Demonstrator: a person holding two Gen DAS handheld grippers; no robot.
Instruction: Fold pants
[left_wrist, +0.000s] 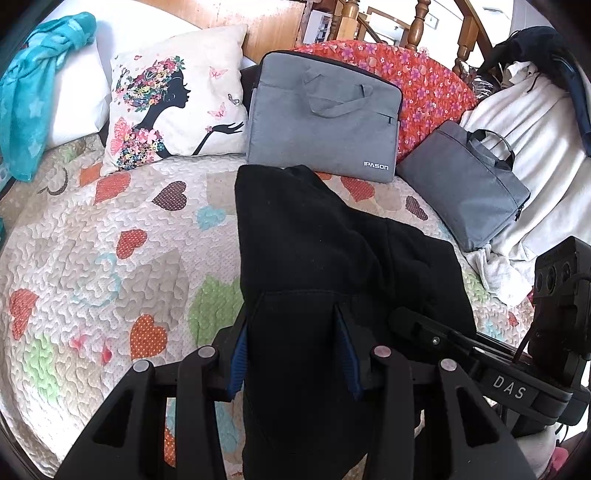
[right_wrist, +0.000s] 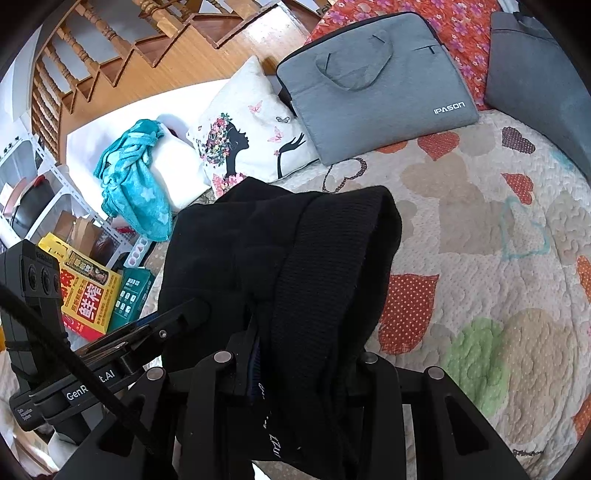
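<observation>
Two tongs are clenched on the black pants (left_wrist: 317, 236): the left tongs (left_wrist: 291, 354) on one part of the near edge, the right tongs (right_wrist: 295, 354) on another, each with cloth draped over its fingers. The near edge is thus held up off the quilted bed (left_wrist: 110, 236), while the far end lies just before the grey laptop bag (left_wrist: 321, 118), probably so the fabric can be carried over into a fold.

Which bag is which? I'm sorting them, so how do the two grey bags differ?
The IPASON bag leans upright on the red cushion, its handles lying flat; the plain bag lies lower and tilted, its handle standing up. Only the first shows a logo. Both are grey fabric.
</observation>
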